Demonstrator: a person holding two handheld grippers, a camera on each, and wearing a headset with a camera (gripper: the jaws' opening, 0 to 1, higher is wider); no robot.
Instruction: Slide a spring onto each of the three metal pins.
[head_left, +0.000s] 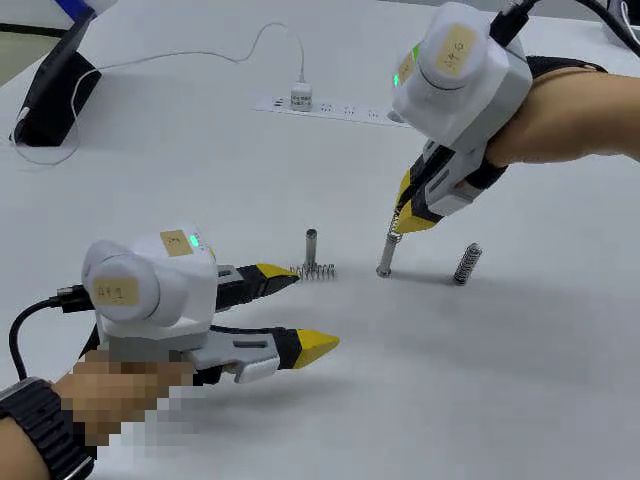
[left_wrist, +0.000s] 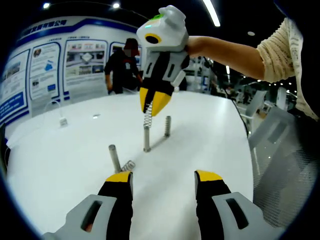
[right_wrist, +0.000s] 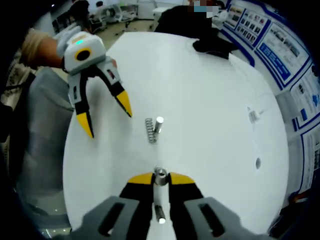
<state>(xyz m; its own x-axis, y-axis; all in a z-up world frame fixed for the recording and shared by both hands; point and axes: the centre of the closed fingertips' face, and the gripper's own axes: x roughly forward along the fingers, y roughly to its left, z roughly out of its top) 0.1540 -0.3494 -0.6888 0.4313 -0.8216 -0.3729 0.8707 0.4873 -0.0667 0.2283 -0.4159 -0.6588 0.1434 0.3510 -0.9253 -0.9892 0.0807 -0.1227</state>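
Note:
Three metal pins stand on the white table (head_left: 200, 180). The left pin (head_left: 311, 248) is bare, and a loose spring (head_left: 316, 270) lies at its foot. My right gripper (head_left: 401, 226) is shut on a spring (left_wrist: 148, 115) that sits over the top of the middle pin (head_left: 385, 258). The right pin (head_left: 467, 263) has a spring coiled around it. My left gripper (head_left: 306, 313) is open and holds nothing, low over the table just in front of the bare pin (left_wrist: 114, 157). In the right gripper view, the jaws close around the spring top (right_wrist: 160, 175), and the left gripper (right_wrist: 108, 121) stands open beyond.
A white power strip (head_left: 335, 109) with a plug and cable lies at the back of the table. A black stand (head_left: 55, 90) sits at the far left. A person (left_wrist: 125, 65) stands beyond the table's far side.

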